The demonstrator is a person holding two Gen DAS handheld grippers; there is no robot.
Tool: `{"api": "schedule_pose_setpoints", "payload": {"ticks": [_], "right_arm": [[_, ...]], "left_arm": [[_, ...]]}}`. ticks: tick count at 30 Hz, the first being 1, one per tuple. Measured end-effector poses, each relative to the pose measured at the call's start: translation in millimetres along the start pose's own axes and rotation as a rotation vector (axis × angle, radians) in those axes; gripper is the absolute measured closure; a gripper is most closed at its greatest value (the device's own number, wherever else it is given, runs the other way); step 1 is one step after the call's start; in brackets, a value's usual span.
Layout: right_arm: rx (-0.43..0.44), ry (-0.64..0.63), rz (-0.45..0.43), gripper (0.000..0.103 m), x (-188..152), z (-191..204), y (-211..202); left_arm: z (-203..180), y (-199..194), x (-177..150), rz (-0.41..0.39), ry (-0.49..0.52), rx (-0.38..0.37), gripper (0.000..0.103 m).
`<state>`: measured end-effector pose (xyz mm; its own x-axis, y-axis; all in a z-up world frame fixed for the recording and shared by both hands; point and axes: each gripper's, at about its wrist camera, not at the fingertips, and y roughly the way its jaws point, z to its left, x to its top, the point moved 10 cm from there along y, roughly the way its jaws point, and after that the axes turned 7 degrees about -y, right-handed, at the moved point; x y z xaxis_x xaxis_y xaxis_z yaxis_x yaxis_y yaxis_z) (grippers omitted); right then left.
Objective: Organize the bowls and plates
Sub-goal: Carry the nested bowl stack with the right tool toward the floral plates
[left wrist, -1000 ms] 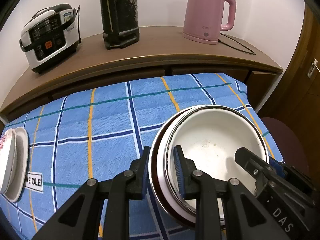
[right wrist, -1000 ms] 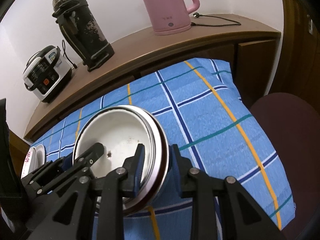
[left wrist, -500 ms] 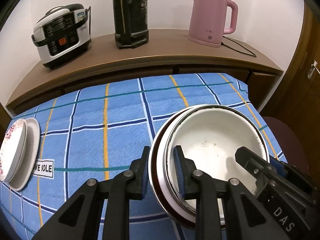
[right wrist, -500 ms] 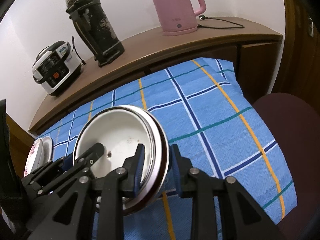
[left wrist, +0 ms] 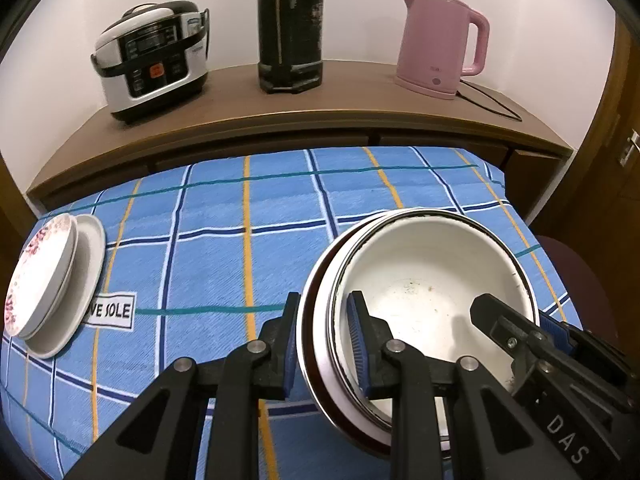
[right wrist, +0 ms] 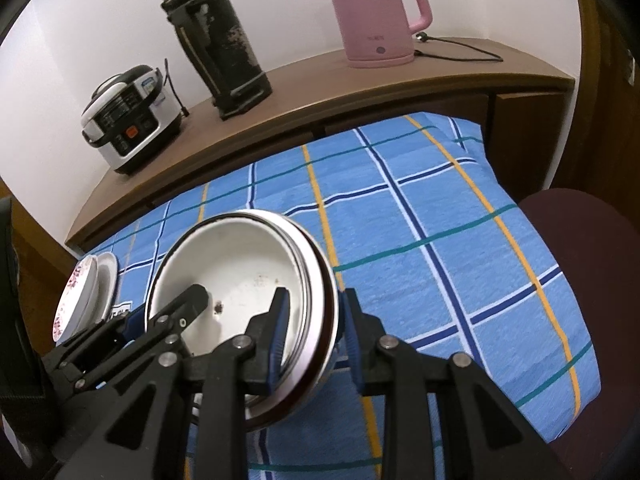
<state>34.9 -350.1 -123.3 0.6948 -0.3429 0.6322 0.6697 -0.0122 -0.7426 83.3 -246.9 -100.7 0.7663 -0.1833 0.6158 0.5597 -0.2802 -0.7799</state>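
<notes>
A stack of nested white bowls (left wrist: 424, 280) with dark rims hangs above the blue checked cloth (left wrist: 240, 220), carried between both tools. My left gripper (left wrist: 324, 340) is shut on the stack's left rim, one pad inside and one outside. On the opposite rim my right gripper (right wrist: 312, 332) is shut the same way on the bowl stack (right wrist: 240, 264). Each view shows the other gripper across the bowl. Near the cloth's left edge lies a flowered plate (left wrist: 40, 272) on a plain white plate (left wrist: 86, 280); in the right wrist view the plates (right wrist: 80, 296) appear far left.
A wooden counter (left wrist: 320, 92) behind the table carries a rice cooker (left wrist: 152, 60), a tall black flask (left wrist: 290, 24) and a pink kettle (left wrist: 444, 40) with its cord. A dark red chair seat (right wrist: 580, 248) stands off the table's right edge. A label (left wrist: 110, 310) lies by the plates.
Both grippers have carried the bowl stack leftward over the cloth; the plate pile and the rice cooker have come further into view. The grips are unchanged.
</notes>
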Motion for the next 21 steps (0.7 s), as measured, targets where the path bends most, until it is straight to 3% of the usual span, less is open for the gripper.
{"api": "schedule_pose_setpoints", "payload": {"ticks": [21], "right_arm": [[0.034,-0.047,0.010,0.077,-12.7,35.2,-3.2]], "left_arm": [[35.3,-16.5,-9.2,-0.011,-0.044,0.034,0.077]]}}
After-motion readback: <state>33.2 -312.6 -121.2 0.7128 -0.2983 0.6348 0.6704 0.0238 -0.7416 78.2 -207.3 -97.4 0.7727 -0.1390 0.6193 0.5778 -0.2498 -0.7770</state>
